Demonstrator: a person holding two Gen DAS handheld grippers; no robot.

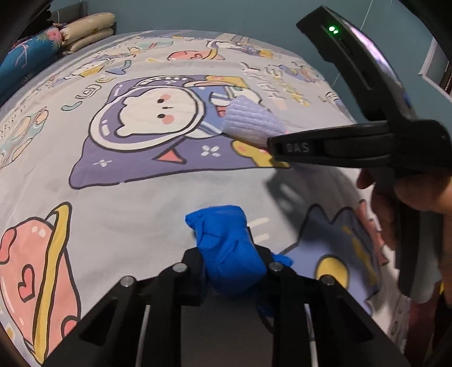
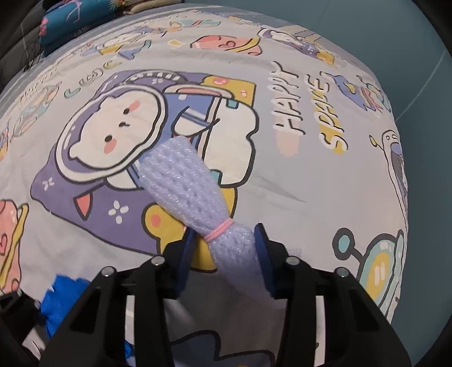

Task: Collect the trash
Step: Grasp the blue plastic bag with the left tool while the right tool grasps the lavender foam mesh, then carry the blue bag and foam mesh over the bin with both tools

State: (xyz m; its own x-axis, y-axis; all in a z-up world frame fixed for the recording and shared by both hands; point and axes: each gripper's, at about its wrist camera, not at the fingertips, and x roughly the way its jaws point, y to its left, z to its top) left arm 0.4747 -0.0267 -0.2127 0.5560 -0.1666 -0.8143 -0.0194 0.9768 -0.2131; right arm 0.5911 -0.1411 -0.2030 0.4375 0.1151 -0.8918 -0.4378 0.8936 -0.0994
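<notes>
A crumpled blue glove (image 1: 226, 248) is pinched between the fingers of my left gripper (image 1: 234, 268), which is shut on it just above the bed sheet (image 1: 141, 203). The glove also shows at the lower left of the right wrist view (image 2: 62, 296). A pale lilac foam net sleeve (image 2: 180, 180), tied with a pink rubber band (image 2: 220, 228), lies across the sheet. My right gripper (image 2: 226, 254) is shut on the sleeve's tied end between its blue pads (image 2: 261, 254). From the left wrist view, the right gripper (image 1: 275, 149) reaches in from the right with the sleeve (image 1: 251, 121) at its tip.
The bed carries a cartoon space-print sheet (image 2: 282, 183). Folded pillows and a blue bolster (image 1: 34, 53) lie at its far left corner. A hand (image 1: 418, 192) holds the right gripper's handle. A teal wall (image 1: 226, 17) stands behind the bed, and the bed's right edge (image 2: 401, 197) drops off.
</notes>
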